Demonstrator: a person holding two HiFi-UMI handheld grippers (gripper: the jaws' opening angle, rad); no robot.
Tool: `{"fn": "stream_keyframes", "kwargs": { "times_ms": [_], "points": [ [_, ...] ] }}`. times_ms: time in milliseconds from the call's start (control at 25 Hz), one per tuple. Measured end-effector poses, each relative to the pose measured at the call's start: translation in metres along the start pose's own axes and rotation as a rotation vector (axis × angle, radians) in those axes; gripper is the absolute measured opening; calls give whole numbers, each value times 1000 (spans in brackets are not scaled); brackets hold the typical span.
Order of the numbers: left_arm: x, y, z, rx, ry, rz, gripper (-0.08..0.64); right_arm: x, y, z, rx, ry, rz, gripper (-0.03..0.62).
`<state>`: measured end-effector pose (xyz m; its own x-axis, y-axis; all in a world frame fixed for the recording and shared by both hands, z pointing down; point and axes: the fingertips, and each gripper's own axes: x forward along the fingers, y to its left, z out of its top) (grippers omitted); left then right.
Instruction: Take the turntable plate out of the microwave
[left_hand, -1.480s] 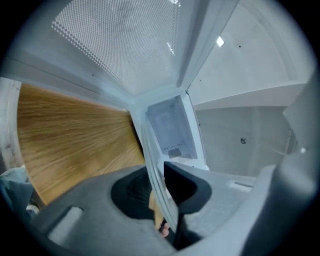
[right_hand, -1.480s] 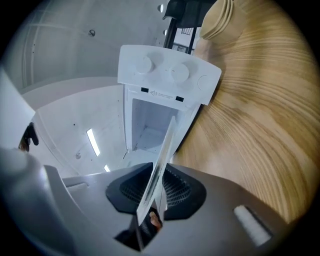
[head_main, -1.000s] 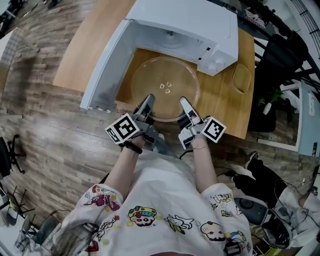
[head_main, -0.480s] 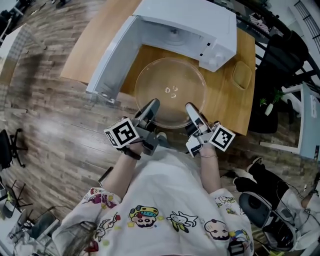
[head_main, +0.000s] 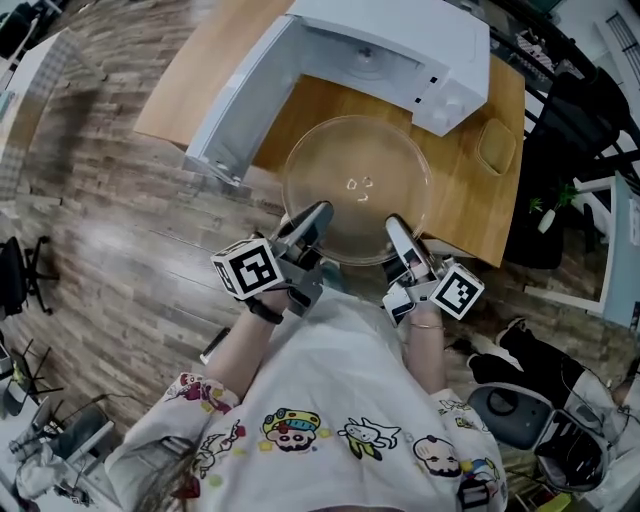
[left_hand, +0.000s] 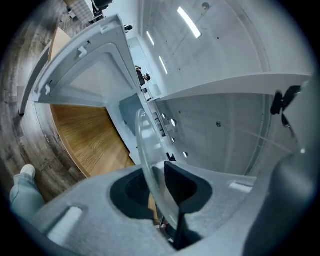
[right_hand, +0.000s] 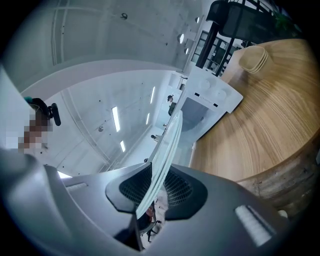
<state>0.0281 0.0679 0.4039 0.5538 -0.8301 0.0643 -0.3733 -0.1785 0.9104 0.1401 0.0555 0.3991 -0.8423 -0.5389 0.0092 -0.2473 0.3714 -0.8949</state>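
Observation:
The round clear glass turntable plate (head_main: 357, 185) is outside the white microwave (head_main: 400, 50) and held level above the wooden table (head_main: 480, 215). My left gripper (head_main: 315, 215) is shut on the plate's near left rim, and my right gripper (head_main: 397, 228) is shut on its near right rim. In the left gripper view the plate (left_hand: 145, 150) runs edge-on between the pads of the left gripper (left_hand: 160, 185). The right gripper view shows the same: the plate's rim (right_hand: 167, 145) is pinched in the right gripper (right_hand: 152, 187). The microwave's door (head_main: 240, 100) stands open to the left.
A small wooden dish (head_main: 497, 147) lies on the table right of the microwave. A black chair (head_main: 570, 120) and dark bags (head_main: 520, 410) stand on the floor at the right. The table's near edge (head_main: 455, 245) lies under the plate.
Both grippers have drawn the plate away from the microwave's opening, toward the person and a little upward. The grip on the rim is unchanged.

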Motion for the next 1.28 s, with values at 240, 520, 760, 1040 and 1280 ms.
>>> {"fn": "stream_keyframes", "kwargs": {
  "times_ms": [240,520,760,1040,1280],
  "points": [
    [-6,-1,3,5,35,-3,64,2,9,-4,-10,-2,-8,87],
    [-7,-10,20,16,72,-17,64,11,20,-1,-7,-25,-25,89],
    [-10,-10,28,23,87,-23,66,17,24,-5,-6,-39,-34,89],
    [-6,-5,29,24,104,-29,64,16,19,-5,-1,-53,-53,89],
    [-4,-6,28,14,104,-36,66,16,20,-4,-1,-51,-54,89]
  ]
}}
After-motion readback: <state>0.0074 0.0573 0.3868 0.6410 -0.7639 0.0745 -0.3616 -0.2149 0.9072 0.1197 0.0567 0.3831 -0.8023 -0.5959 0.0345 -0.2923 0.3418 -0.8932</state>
